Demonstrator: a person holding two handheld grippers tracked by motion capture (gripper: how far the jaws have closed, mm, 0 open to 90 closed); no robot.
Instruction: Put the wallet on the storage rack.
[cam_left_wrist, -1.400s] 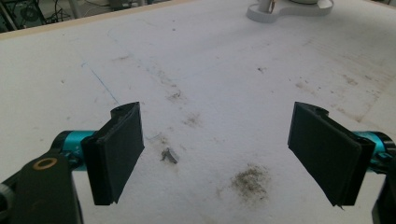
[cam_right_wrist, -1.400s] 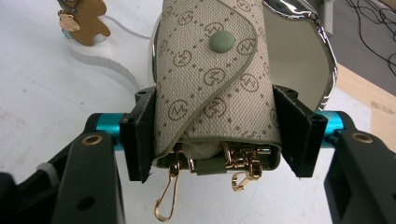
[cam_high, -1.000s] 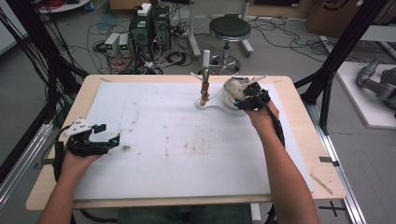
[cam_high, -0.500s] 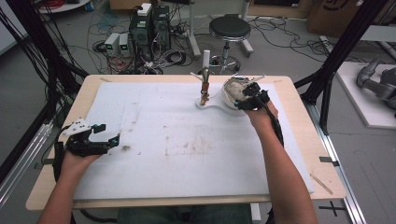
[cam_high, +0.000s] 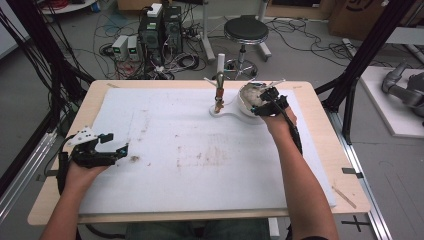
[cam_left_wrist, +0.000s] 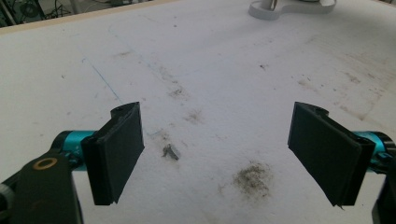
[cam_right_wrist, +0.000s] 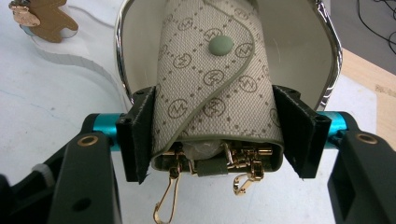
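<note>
Here the comparison with the two earlier high-view frames shows almost no change: the right claw (cam_high: 266, 101) has stayed at the white oval bowl with a chrome rim (cam_high: 247, 105) at the far right of the counter (cam_high: 320, 165), and the left claw (cam_high: 112, 145) has stayed near the left edge. In judgement, the grasp phase is settled and the lift has not begun.

The right claw (cam_right_wrist: 215, 135) is closed on the beige monogram-print fabric key pouch with a green snap button (cam_right_wrist: 215, 84), one jaw pressed against each side. The pouch lies partly inside the bowl (cam_right_wrist: 299, 42), its flap end within the rim and its open end toward the camera. Gold-coloured metal clips (cam_right_wrist: 243, 172) hang from that open end.

The left claw (cam_left_wrist: 219, 154) stands wide and holds nothing, above the stained white sheet (cam_left_wrist: 210, 70).

Beside the bowl, a small brown figure (cam_high: 219, 97) stands on the white stand base (cam_high: 220, 111).
</note>
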